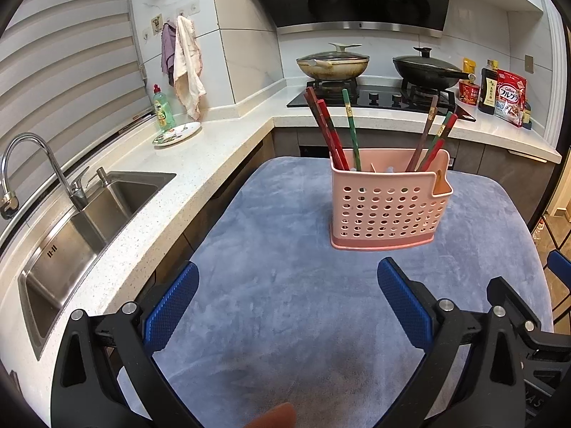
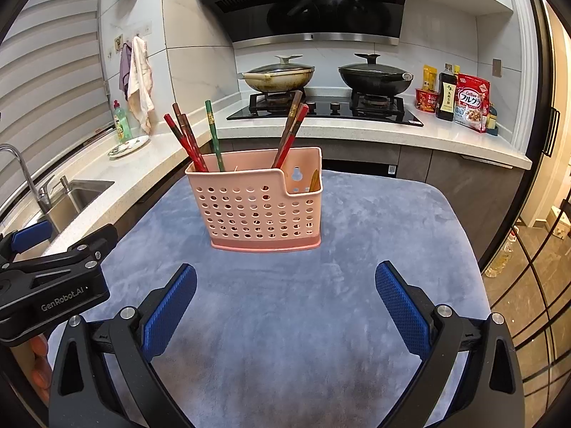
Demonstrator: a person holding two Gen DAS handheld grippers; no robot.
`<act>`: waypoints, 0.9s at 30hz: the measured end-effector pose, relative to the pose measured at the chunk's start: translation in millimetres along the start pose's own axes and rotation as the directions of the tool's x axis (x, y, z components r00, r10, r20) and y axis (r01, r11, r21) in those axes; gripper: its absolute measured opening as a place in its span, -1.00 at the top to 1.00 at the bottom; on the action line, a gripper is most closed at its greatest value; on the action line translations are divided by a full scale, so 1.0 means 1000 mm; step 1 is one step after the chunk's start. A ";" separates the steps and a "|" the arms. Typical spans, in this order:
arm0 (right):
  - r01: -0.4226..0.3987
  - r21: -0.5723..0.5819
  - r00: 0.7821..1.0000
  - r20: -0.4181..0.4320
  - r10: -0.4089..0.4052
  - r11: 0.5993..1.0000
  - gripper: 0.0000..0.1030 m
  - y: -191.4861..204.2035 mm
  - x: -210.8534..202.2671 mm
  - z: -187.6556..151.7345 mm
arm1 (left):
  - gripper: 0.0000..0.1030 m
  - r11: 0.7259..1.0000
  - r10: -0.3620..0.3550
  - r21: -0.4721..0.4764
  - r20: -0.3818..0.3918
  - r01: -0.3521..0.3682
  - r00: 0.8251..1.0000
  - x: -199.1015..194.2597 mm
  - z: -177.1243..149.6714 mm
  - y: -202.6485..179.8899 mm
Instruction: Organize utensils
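— Pink plastic, with round holes all over: this is the utensil holder (image 1: 387, 207), yes? Where does it stand?

— It stands upright on the blue-grey cloth (image 1: 285, 249), a little right of the middle in the left wrist view and near the centre in the right wrist view. It has a tall part and a lower pocket at its right end.

— What is inside it?

— Chopsticks (image 1: 330, 132). At the left end of the tall part several red and brown ones lean to the upper left, and one green chopstick (image 1: 351, 128) stands beside them. At the right end some brown, red and green ones lean to the upper right. In the low pocket I see one small yellowish thing, but I cannot tell what it is.

— And the grippers?

— The left gripper (image 1: 287, 294) is at the bottom of its own view, with blue pads spread wide apart and only cloth between them. The right gripper (image 2: 285, 297) is the same: jaws apart, holding nothing. Both are near the holder but do not touch it.

— Other containers?

— Two lidded pans (image 2: 276, 76) sit on the stove in the upper part of the frame, contents hidden. The steel sink (image 1: 82, 228) is at the left.
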State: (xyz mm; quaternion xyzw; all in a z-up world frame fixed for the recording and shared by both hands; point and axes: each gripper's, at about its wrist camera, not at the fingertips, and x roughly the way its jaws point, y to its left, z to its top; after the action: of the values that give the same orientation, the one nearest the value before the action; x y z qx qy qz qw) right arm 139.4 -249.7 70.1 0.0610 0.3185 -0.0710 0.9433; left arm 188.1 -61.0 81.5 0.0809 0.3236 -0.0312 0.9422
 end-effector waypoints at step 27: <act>0.003 0.001 1.000 -0.009 -0.003 1.000 -0.87 0.000 0.003 -0.002 | -0.86 1.000 0.009 0.002 -0.023 -0.009 1.000 0.007 0.001 -0.002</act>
State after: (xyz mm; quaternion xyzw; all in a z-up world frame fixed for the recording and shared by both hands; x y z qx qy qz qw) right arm 140.7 -250.0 66.7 0.0611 0.3228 -0.0724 0.9417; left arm 193.7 -62.7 77.5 0.0835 0.3343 -0.0264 0.9384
